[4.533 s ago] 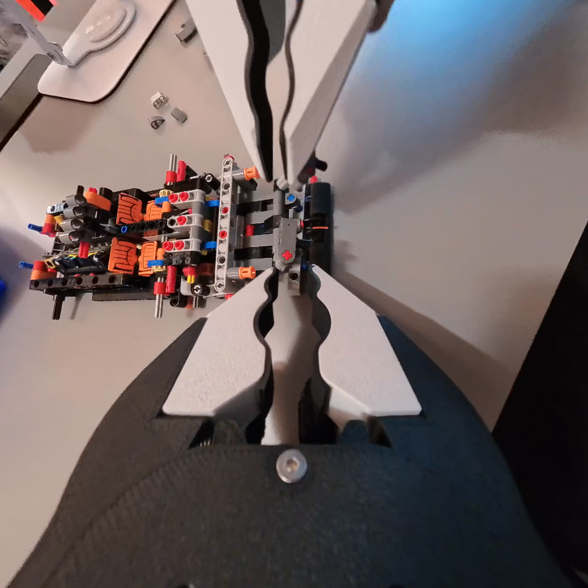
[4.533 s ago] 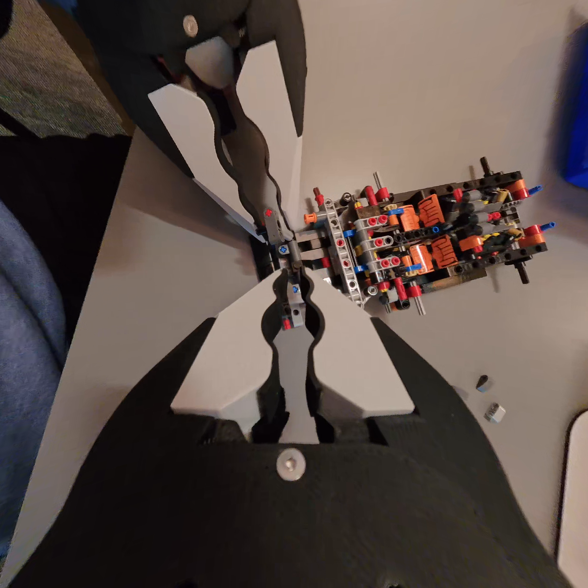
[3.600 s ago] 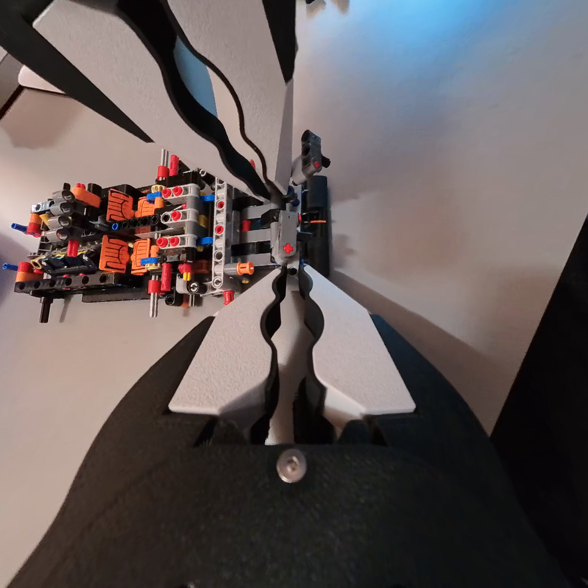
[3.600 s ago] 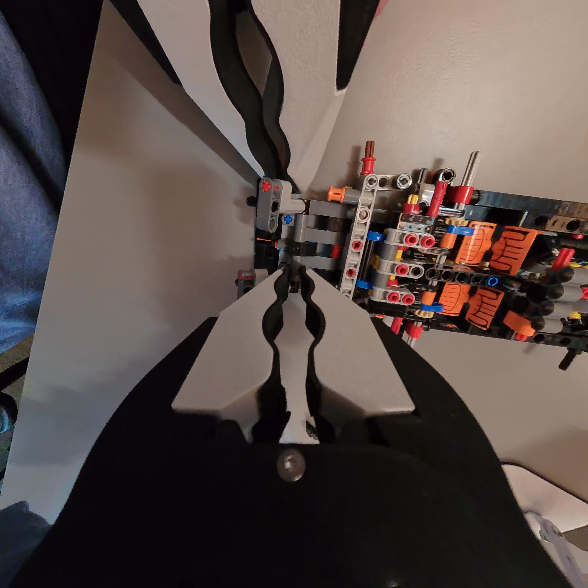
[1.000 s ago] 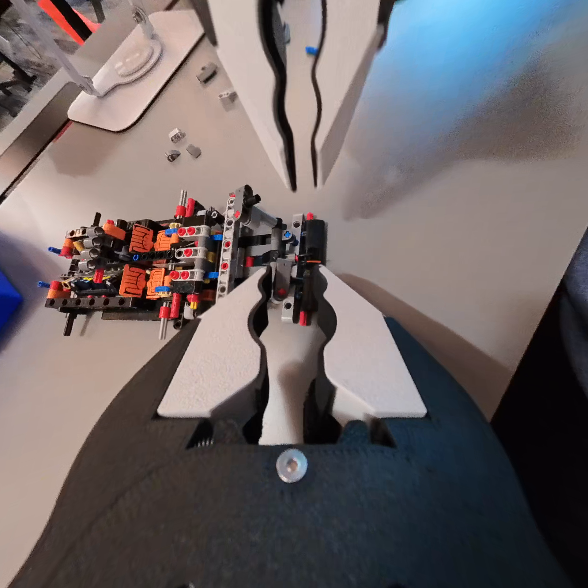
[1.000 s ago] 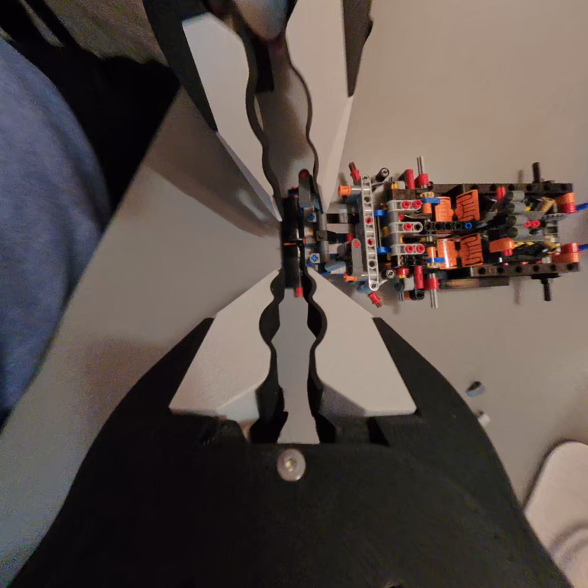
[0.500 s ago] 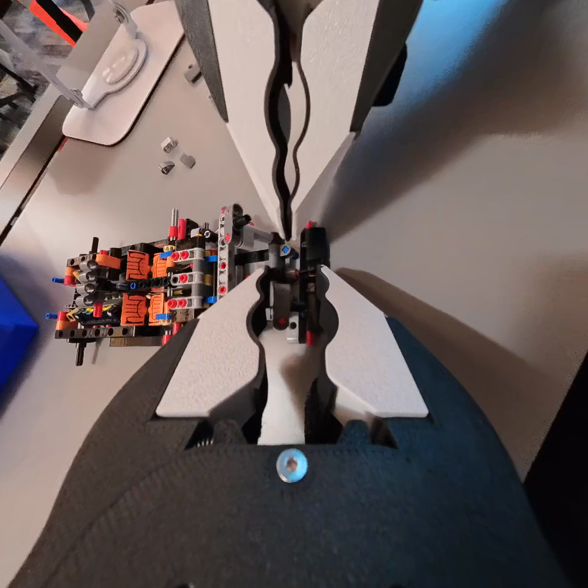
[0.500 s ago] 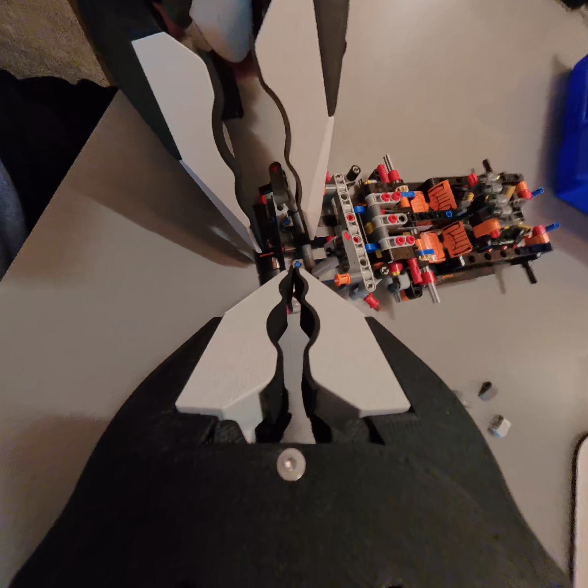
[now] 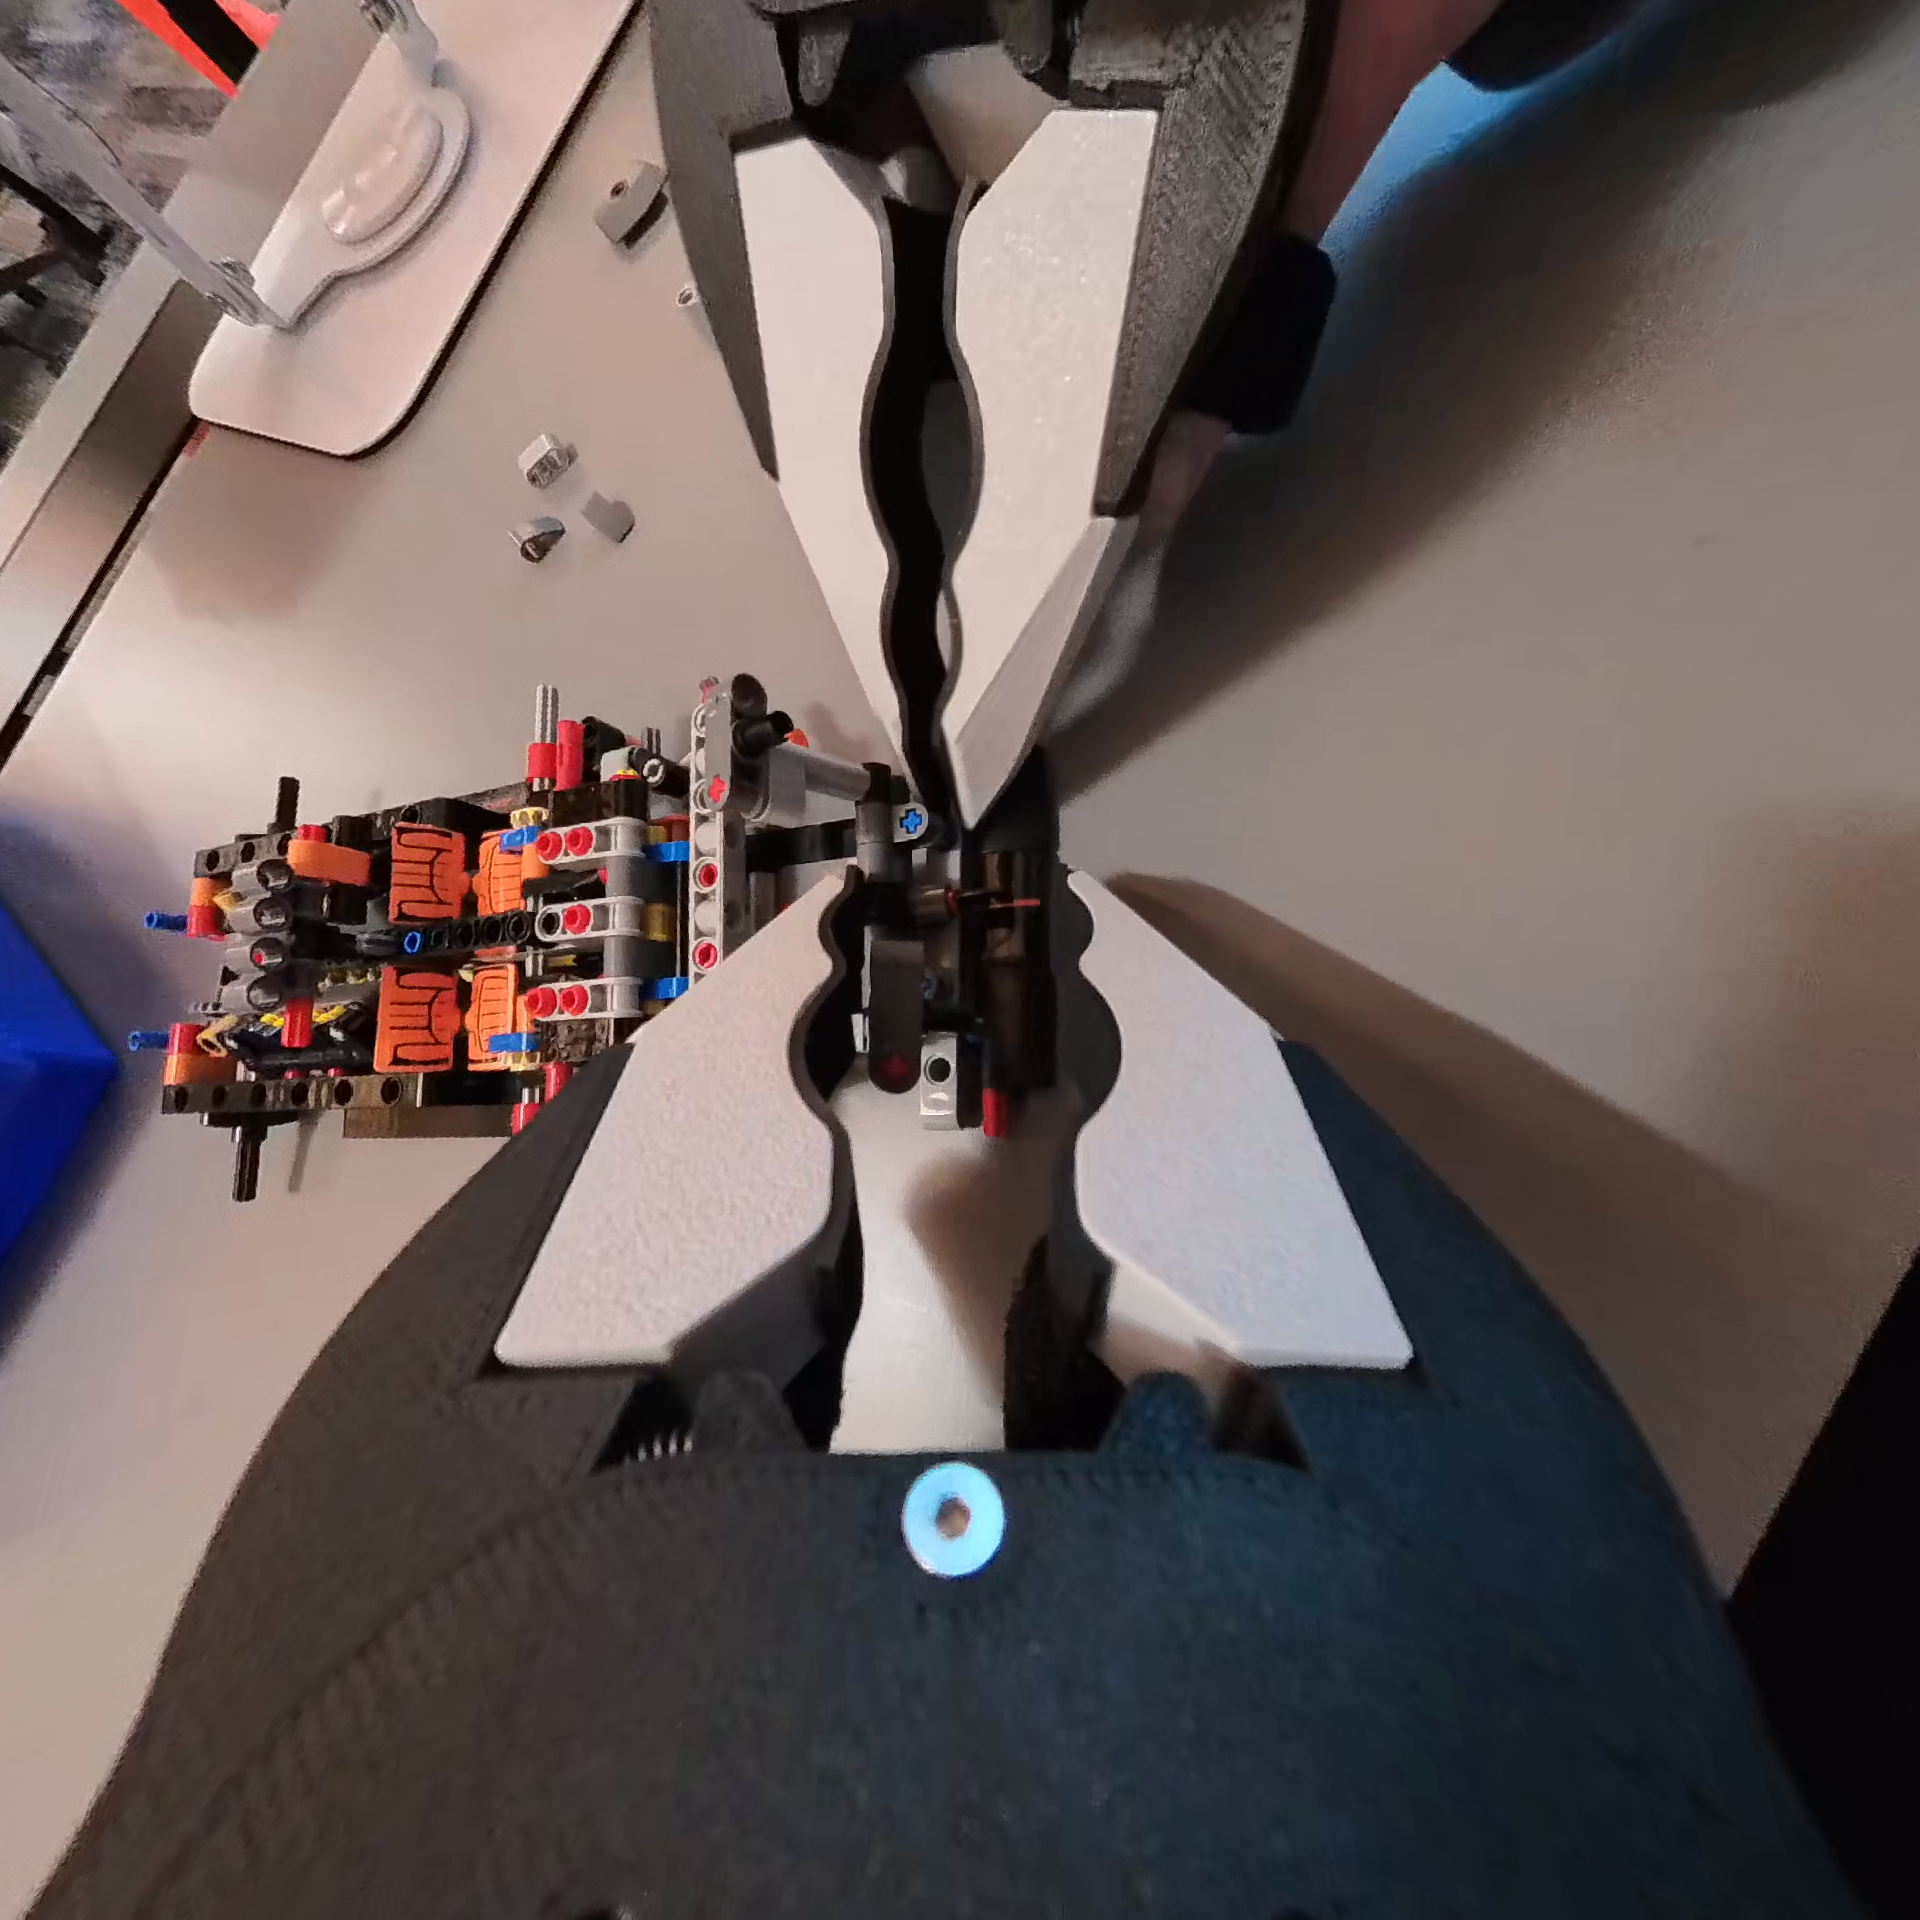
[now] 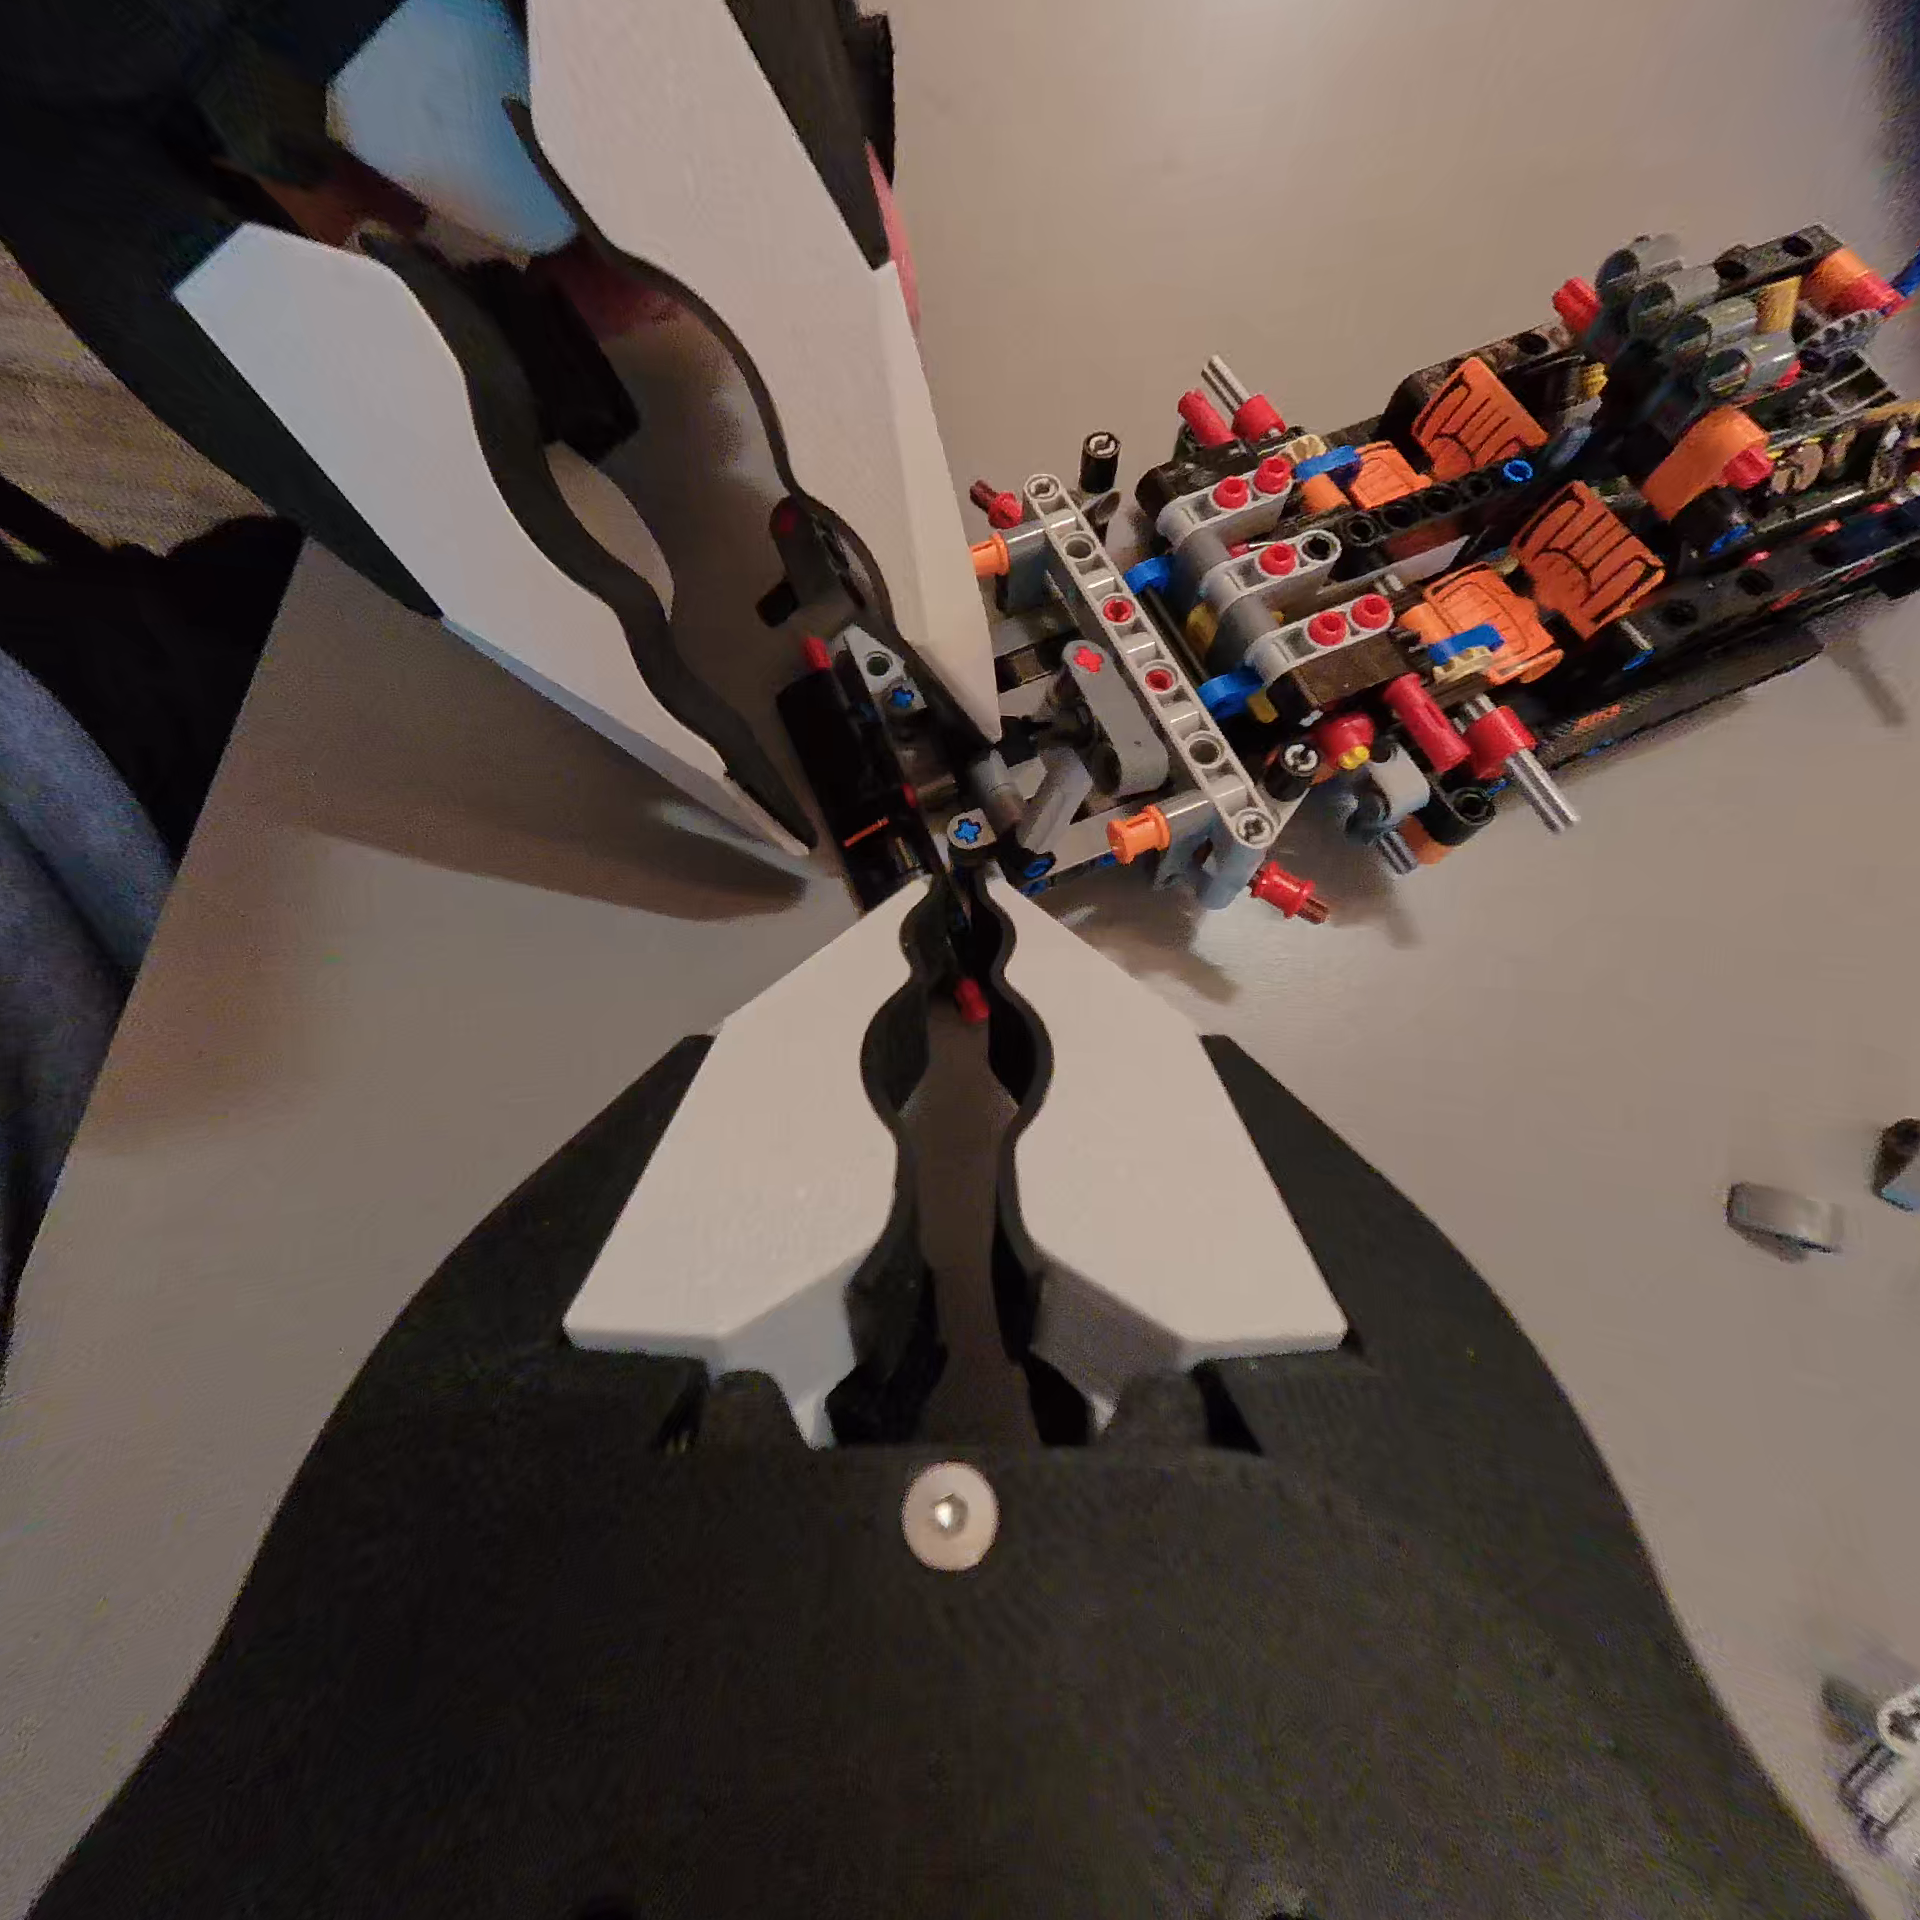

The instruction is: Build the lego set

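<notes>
The lego model (image 9: 468,935), a long black, grey and orange chassis, lies on the pale table (image 9: 1455,623); it also shows in the right wrist view (image 10: 1351,582). My left gripper (image 9: 956,894) straddles the model's near end, shut on the black end bar (image 9: 1008,987) and the grey-black lever beside it. My right gripper (image 10: 956,899) faces it from the other side, shut on the far tip of that end bar, where a red pin (image 10: 971,997) shows between its fingers. Each gripper also shows in the other's view: the right (image 9: 940,810), the left (image 10: 894,784).
Small loose grey pieces (image 9: 566,499) lie behind the model, also seen in the right wrist view (image 10: 1782,1231). A white flat base with a stand (image 9: 343,239) is at the far left. A blue bin (image 9: 42,1049) sits past the model's far end. The table edge and a person's blue clothing (image 10: 62,831) are close by. Only a small space, under 4 cm, lies between the two pairs of fingers.
My right gripper pulled back from the model's end, then came back and shut on the end bar. My left gripper has slid farther over the end. The model now looks turned in the right view.
</notes>
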`<move>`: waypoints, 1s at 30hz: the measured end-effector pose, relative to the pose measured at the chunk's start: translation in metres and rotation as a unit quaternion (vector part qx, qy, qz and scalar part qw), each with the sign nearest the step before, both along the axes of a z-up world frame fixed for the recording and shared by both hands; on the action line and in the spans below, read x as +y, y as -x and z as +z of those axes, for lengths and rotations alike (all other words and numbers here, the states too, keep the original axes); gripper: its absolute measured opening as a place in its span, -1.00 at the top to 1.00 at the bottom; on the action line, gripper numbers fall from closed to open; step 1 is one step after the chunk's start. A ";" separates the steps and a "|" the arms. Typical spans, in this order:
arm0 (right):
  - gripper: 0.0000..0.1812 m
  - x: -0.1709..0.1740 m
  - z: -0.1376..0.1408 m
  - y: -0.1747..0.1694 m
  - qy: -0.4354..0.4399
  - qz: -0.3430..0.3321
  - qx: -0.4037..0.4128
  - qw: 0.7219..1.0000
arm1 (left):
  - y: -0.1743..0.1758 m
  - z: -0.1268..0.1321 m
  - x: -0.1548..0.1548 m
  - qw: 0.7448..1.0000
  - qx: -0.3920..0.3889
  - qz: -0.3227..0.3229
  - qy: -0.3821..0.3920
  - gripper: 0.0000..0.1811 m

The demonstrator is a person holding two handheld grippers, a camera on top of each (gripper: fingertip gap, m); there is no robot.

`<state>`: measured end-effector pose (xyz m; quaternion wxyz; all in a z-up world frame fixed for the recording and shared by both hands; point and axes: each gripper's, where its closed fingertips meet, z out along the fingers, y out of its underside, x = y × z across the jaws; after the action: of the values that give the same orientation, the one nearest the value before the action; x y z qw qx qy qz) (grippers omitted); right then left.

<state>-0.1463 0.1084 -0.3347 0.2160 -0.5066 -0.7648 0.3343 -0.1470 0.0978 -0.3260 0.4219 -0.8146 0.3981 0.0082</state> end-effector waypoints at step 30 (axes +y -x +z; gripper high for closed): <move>0.90 0.009 -0.003 0.004 0.154 -0.088 -0.055 0.983 | -0.001 -0.001 0.007 1.000 0.012 0.000 -0.015 0.66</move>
<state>-0.1504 0.1173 -0.3377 0.1217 -0.6171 -0.6669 0.3995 -0.1462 0.1050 -0.3266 0.4294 -0.8078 0.4032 0.0237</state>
